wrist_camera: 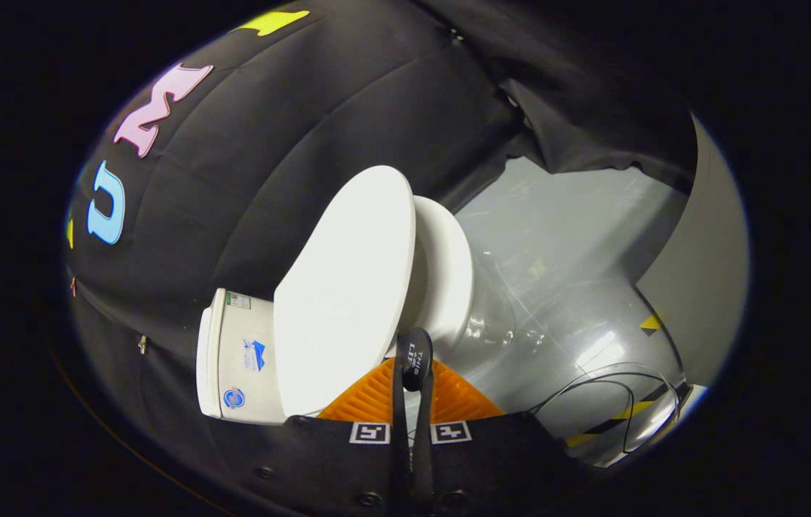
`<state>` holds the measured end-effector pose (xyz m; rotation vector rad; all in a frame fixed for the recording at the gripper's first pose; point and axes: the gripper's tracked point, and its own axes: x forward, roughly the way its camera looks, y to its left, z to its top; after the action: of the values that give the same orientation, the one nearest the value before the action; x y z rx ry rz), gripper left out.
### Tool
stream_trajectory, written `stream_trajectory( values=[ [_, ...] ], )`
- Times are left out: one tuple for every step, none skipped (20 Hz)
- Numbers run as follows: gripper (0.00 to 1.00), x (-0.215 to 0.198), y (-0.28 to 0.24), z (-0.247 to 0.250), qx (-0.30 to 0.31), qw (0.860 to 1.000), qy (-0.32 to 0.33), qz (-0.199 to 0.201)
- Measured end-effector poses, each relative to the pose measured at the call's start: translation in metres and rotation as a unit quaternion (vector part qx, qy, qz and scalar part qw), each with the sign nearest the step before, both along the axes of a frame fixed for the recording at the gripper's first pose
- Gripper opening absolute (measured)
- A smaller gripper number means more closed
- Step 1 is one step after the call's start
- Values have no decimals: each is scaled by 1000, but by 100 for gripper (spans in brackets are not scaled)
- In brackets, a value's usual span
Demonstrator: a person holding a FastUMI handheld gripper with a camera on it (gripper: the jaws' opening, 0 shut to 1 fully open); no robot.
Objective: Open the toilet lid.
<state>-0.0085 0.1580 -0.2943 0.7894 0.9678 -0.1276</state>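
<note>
Your tongs (414,373) pinch the black pull tab (416,357) at the edge of the lid (345,287), already raised off the seat (445,276); the lid is stiff, light, slick, so keep hold by the tab.

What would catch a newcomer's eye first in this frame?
The white toilet lid stands out first, raised well off the seat and set against the black cloth wall. Just ahead of the claw, a small black tab sits between its two close-set fingers, near the lid's lower edge; whether both fingers press on it cannot be told. Beyond the toilet, the glossy grey floor catches the light.
</note>
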Motion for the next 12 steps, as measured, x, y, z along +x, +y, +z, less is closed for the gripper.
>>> stream_trajectory(
  values=[
    [6,2,2,13,-18,1000,-14,12],
    [6,3,5,29,-35,999,-29,23],
    [6,7,13,46,-47,998,-41,30],
    [6,9,23,64,-56,996,-56,39],
    [6,12,34,81,-62,994,-73,49],
    [6,19,50,100,-65,992,-91,59],
    [6,24,66,120,-66,989,-111,70],
    [6,27,82,142,-63,987,-126,81],
    [6,31,96,159,-66,984,-137,88],
    [6,32,108,168,-75,981,-145,101],
    [6,33,118,179,-89,977,-157,113],
    [6,34,129,186,-102,973,-165,127]
  ],
)
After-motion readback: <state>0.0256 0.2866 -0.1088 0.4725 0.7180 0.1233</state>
